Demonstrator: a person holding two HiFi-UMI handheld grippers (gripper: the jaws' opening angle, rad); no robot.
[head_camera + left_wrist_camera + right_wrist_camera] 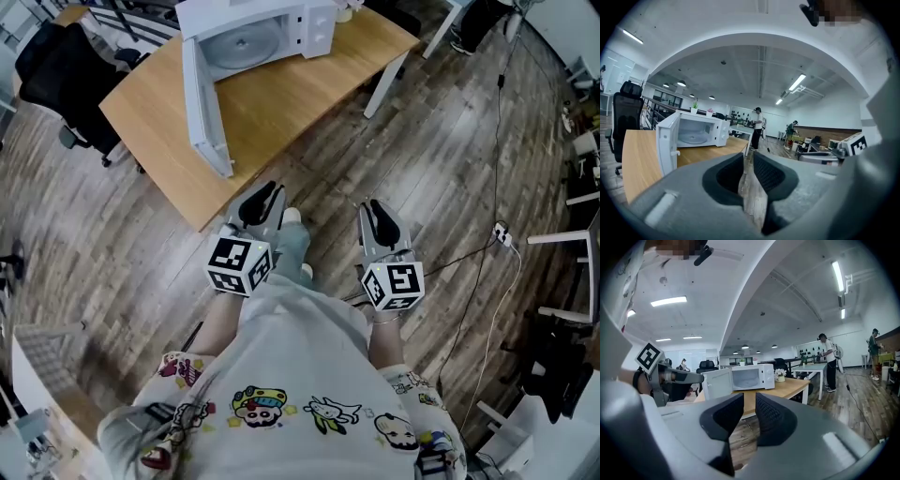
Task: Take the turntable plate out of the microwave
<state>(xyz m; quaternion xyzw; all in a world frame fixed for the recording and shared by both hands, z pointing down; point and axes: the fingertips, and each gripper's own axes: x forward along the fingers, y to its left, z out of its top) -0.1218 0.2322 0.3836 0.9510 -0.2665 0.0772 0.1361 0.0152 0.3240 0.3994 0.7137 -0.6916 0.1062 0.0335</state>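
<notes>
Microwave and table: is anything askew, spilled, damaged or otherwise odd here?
Nothing stands out. The microwave sits on the table with its door swung open and the plate lying flat inside. The left gripper and right gripper are short of the table, jaws slightly apart, empty.

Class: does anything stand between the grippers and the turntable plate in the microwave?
Nothing visible does. The microwave door stands swung open and the turntable plate lies exposed inside. Only bare floor and tabletop separate it from the left gripper and right gripper.
</notes>
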